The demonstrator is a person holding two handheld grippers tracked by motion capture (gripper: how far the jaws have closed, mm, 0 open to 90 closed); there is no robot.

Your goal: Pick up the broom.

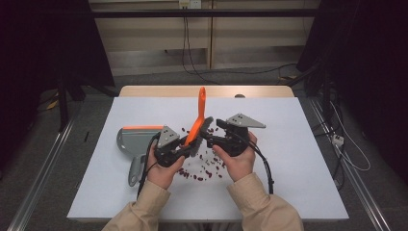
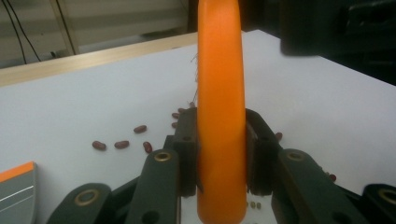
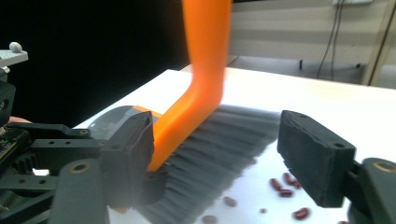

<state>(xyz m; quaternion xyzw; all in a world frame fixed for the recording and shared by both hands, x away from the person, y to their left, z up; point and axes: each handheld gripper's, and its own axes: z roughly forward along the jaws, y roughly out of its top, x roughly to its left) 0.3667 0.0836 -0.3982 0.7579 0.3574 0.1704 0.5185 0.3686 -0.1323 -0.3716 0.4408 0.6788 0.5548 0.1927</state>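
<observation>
Sweep job, early stage. Beans [image 1: 204, 169] lie scattered on the white table [image 1: 298, 187], mostly near-centre between the two hands and a few further back by the brush; I can't see any in the dustpan [image 1: 131, 140]. Judging by that, collection hasn't started: all of the sweeping and the pan pickup are left.

Brush [image 1: 197, 126] is at table centre, orange handle standing up and leaning slightly right, grey bristle head low near the beans. Dustpan lies flat at the left, just beside the left hand, orange lip on its far edge, handle pointing near.

Left gripper [image 2: 220, 154]: jaws closed on the brush handle low down, pads pressed on both sides of the orange shaft. Firm hold as far as I can tell.

Right gripper [image 3: 215, 154]: jaws spread wide, straddling the bristle head; one pad sits against the orange neck, the other stands apart from the bristles. Holding nothing.

Pose: both forearms come in from the near edge, hands close together at centre, grippers angled inward toward each other over the brush. Left hand [image 1: 161, 166] low beside the pan handle, right hand [image 1: 238, 156] slightly further back, its grey plate on top.

Looks like a handover or regrip of the brush.
</observation>
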